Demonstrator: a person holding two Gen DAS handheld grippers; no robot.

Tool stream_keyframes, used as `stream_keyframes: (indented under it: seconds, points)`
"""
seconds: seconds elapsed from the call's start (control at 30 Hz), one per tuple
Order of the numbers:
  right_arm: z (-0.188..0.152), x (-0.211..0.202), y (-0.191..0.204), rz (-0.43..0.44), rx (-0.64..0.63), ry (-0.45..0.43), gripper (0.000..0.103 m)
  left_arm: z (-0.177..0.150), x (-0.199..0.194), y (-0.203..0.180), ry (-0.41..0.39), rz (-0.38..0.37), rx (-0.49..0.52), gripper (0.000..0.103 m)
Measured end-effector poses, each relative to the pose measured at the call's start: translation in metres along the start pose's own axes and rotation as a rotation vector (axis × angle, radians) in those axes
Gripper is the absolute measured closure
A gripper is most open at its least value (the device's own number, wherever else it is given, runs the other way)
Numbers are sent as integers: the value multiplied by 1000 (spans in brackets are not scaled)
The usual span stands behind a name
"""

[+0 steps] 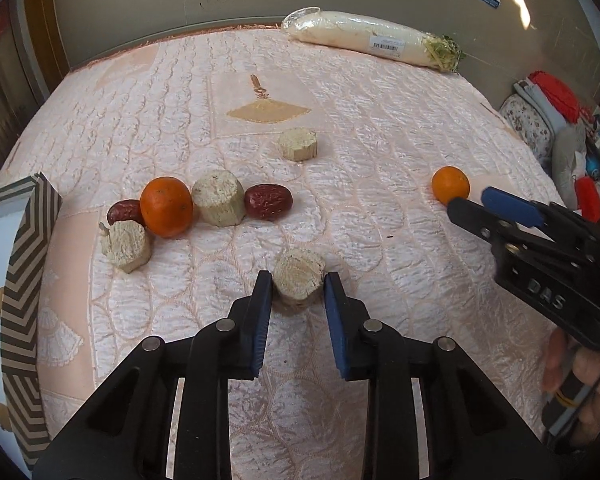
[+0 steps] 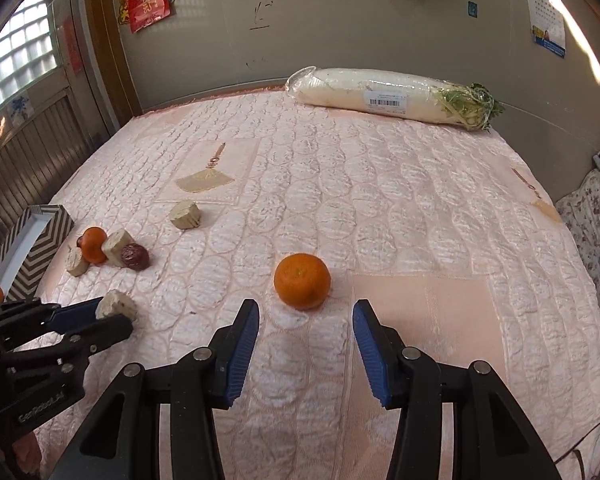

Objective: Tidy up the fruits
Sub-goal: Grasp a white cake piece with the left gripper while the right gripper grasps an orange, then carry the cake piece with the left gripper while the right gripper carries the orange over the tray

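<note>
Left gripper (image 1: 297, 285) at a pale chunk (image 1: 299, 276), right gripper (image 2: 306, 318) near an orange (image 2: 302, 280).
Left fingers flank the chunk on the bed (image 1: 380, 128), contact unclear; right fingers spread wide, empty, orange just beyond. Farther left: 5 clustered pieces beside a striped box (image 1: 24, 264).

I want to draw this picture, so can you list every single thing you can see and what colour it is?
pale chunks: five, beige; one between the left gripper's fingers, three in the cluster at left, one alone farther back.
oranges: three, orange; one ahead of the right gripper, one in the cluster, one in the box.
red dates: two, dark red; in the cluster.
box: one, black-and-white zigzag; far left edge.
white radish: one, white with green top, plastic-wrapped; back by the wall.
bedspread: one, pink quilted; under everything.
left gripper: black with blue pads, around a chunk.
right gripper: black with blue pads, open.
</note>
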State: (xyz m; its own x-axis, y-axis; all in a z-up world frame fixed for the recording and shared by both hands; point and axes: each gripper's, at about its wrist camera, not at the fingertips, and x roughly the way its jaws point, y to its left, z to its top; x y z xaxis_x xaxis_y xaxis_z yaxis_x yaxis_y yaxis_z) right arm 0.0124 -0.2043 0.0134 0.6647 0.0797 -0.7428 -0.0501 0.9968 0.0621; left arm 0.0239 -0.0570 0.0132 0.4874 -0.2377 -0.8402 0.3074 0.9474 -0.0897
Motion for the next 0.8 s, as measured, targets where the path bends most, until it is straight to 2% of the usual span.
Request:
stream_keyframes:
  seconds: [0.1,0.2,0.27,0.57,0.8]
  points:
    - [7,9,1,-7,-7,-4,56,-1,-3,2,0,-1,-3,77]
    - [10,23,-5,19,38,19,58,-2,-9,7,-11,-2,-9,77]
    - [10,22,-6,24,42,0,73,-4,-13,10,-13,-1,-16,77]
    - [-1,-4,8,76,58,-39,73,-15,-32,21,-31,33,-53,77]
    - [-15,-27,47,149,24,-64,73,-26,-49,36,-45,87,-79,77]
